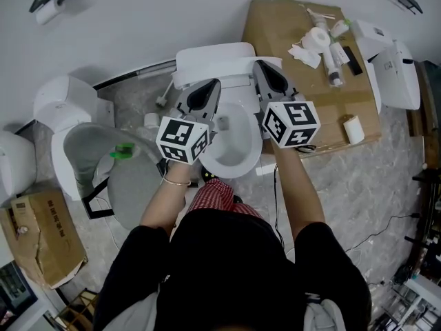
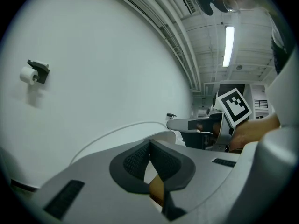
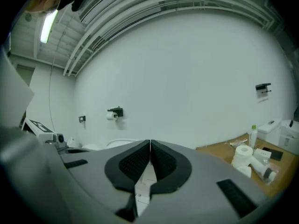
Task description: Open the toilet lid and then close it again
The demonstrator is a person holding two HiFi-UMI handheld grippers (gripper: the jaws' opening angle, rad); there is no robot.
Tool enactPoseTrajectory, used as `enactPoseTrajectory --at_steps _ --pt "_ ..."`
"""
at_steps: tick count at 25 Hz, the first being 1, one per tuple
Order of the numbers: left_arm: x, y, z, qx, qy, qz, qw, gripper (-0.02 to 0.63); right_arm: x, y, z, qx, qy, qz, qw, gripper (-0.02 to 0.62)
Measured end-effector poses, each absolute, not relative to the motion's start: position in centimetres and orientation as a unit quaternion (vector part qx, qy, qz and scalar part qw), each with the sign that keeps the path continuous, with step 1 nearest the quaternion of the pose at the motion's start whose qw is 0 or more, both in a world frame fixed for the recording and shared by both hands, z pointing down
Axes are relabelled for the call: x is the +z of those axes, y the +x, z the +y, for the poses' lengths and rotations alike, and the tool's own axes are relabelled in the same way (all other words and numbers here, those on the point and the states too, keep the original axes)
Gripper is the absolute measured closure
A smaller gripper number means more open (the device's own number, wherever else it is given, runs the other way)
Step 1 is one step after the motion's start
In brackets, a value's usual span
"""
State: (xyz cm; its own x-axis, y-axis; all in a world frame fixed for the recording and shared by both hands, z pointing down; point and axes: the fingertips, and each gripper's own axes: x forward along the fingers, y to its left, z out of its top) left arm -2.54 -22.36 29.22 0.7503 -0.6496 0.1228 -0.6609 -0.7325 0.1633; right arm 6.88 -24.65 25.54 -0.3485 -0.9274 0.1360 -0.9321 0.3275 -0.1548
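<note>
White wall, grey marbled floor, toilet just below us. The toilet lid (image 1: pixel 213 59) appears raised, standing back toward the wall, with the bowl (image 1: pixel 231 158) open beneath. Left tongs (image 1: pixel 204 95) and right tongs (image 1: pixel 271 80) hover side by side over the bowl, noses toward the lid. Both are pressed tip to tip with nothing between. To close, we judge it best to hook the lid's top edge from behind, draw it forward evenly, then lower it slowly so it does not slam.
</note>
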Motion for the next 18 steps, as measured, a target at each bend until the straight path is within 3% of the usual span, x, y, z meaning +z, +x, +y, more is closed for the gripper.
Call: enactPoseTrajectory --at_steps 18 --pt "28.9 -2.2 -23.6 0.026 0.935 -0.338 0.100 0.603 27.3 6.5 -22.8 0.135 0.570 -0.811 0.005 0.574"
